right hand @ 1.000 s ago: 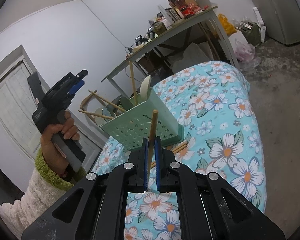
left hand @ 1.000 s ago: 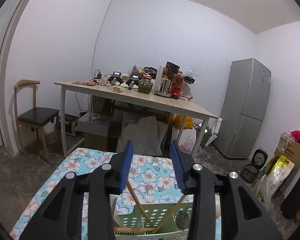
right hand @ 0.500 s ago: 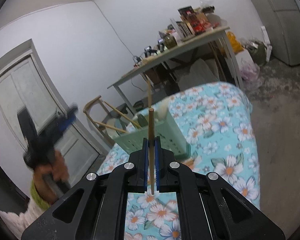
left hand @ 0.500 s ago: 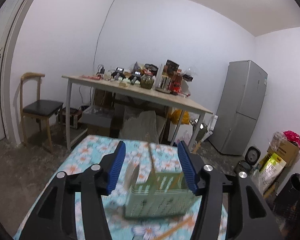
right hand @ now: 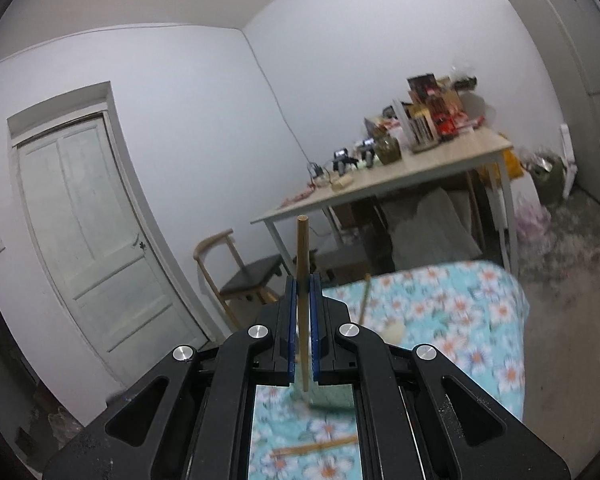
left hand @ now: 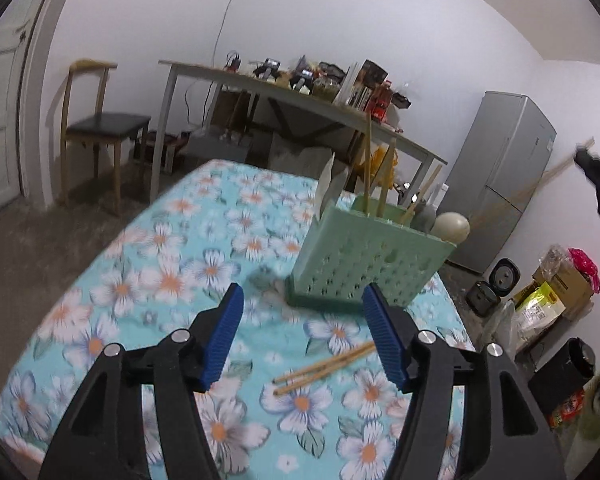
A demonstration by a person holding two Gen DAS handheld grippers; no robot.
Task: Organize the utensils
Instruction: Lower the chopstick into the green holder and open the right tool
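left gripper (left hand: pixel 302 334): lowered, opening | right gripper (right hand: pixel 300 328): lifted chopstick (right hand: pixel 302 280)

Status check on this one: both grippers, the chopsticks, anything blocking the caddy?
Left gripper opening, empty. Right gripper shut on one chopstick. Loose chopsticks on floral cloth before green caddy. Nothing in the way.

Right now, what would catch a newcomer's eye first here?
The green basket, bristling with chopsticks and spoons, stands on the floral cloth just beyond the left gripper, whose empty jaws are opening. Loose chopsticks lie below them. The right gripper pinches one upright chopstick.
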